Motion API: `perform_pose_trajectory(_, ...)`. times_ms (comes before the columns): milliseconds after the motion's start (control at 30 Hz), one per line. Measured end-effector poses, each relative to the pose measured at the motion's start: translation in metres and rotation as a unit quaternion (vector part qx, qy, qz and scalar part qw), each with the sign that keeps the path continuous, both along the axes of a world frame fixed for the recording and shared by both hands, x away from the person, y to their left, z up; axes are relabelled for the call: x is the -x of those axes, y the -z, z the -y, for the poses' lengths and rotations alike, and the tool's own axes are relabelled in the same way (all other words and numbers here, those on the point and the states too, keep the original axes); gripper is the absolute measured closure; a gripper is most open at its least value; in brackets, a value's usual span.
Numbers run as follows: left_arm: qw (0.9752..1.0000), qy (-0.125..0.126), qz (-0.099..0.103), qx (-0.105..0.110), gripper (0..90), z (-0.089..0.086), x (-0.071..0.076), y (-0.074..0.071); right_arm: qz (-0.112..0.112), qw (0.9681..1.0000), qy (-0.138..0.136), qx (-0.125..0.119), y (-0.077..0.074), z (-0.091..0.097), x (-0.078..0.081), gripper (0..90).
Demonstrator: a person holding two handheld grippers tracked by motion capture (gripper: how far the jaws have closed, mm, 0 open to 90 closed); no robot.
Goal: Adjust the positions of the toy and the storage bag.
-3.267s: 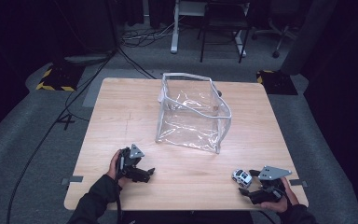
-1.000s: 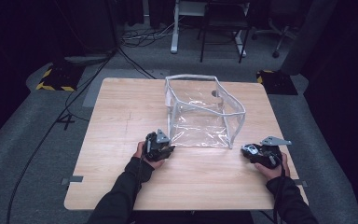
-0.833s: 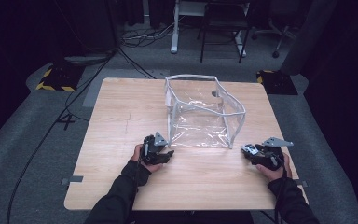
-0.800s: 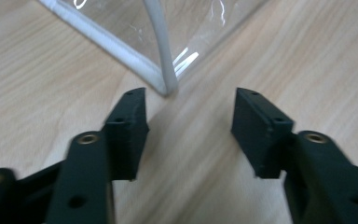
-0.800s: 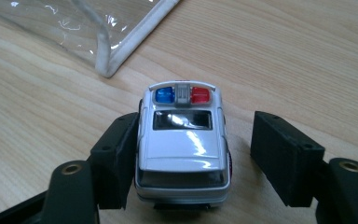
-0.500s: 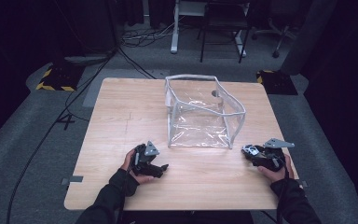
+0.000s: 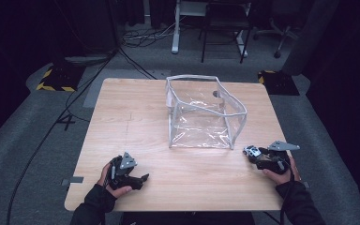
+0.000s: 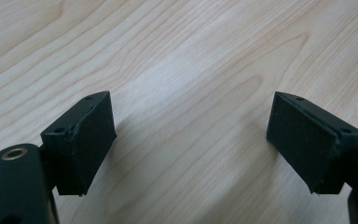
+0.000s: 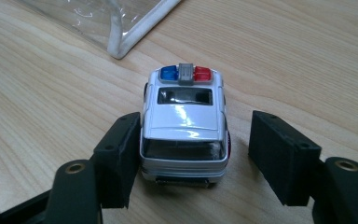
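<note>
Right gripper view: jaws just opened, loosely flanking toy police car

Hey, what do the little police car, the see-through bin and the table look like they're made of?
Police car: glossy painted body, likely die-cast metal or plastic; sharp highlights. Bin: clear flexible plastic film, wrinkled, with white trim. Table: light wood or wood-look laminate, visible grain.

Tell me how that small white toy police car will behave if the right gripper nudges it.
The small white toy police car sits on its wheels, so it will probably roll toward the clear plastic bin. Its glossy painted body may slip between the pads. It looks light and stiff.
</note>
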State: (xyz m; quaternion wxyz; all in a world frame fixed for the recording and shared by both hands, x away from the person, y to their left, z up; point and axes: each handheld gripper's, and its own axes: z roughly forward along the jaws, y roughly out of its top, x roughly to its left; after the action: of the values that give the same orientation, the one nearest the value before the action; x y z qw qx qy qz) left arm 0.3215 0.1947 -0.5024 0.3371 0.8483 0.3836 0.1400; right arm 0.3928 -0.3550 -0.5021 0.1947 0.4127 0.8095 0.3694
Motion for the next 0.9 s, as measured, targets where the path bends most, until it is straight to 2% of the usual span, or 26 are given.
perform_pose_trajectory(67,1.0000,-0.005,0.004,0.001,15.6,-0.005,0.003,0.001,0.002,1.0000,-0.001,-0.002,0.000,-0.001,0.000,39.1)
perform_pose_trajectory(200,0.9998,-0.018,-0.001,0.003,15.6,-0.015,0.009,0.001,0.005,1.0000,-0.005,-0.003,0.000,-0.003,-0.001,43.2)
perform_pose_trajectory(267,0.9997,-0.023,0.003,-0.002,15.6,-0.020,0.012,0.000,0.005,0.9999,-0.011,-0.004,0.000,-0.004,-0.002,47.7)
perform_pose_trajectory(300,0.9997,-0.026,-0.003,0.004,15.6,-0.021,0.013,0.001,0.005,0.9999,-0.011,-0.003,-0.001,-0.005,-0.001,47.9)
perform_pose_trajectory(433,0.9997,-0.025,0.002,-0.002,15.2,-0.025,0.012,0.000,0.007,0.9999,-0.014,-0.004,0.000,-0.004,-0.001,48.3)
perform_pose_trajectory(533,0.9996,-0.026,-0.002,-0.001,14.3,-0.024,0.010,0.000,0.007,0.9999,-0.015,-0.004,0.000,-0.004,-0.001,48.3)
perform_pose_trajectory(700,0.9996,-0.029,-0.003,-0.002,12.6,-0.023,0.005,0.000,0.005,1.0000,-0.001,-0.003,-0.001,-0.003,-0.003,48.4)
perform_pose_trajectory(767,0.9995,-0.032,-0.005,0.006,12.3,-0.022,0.003,0.001,0.009,0.9999,0.008,0.000,-0.001,-0.002,-0.005,48.4)
perform_pose_trajectory(800,0.9995,-0.031,-0.001,-0.001,12.3,-0.022,0.002,0.001,0.015,0.9998,0.010,0.006,-0.001,-0.002,-0.006,48.4)
perform_pose_trajectory(900,0.9995,-0.030,0.002,-0.002,12.3,-0.022,0.002,0.001,0.016,0.9995,0.025,0.008,-0.001,-0.002,-0.011,48.4)
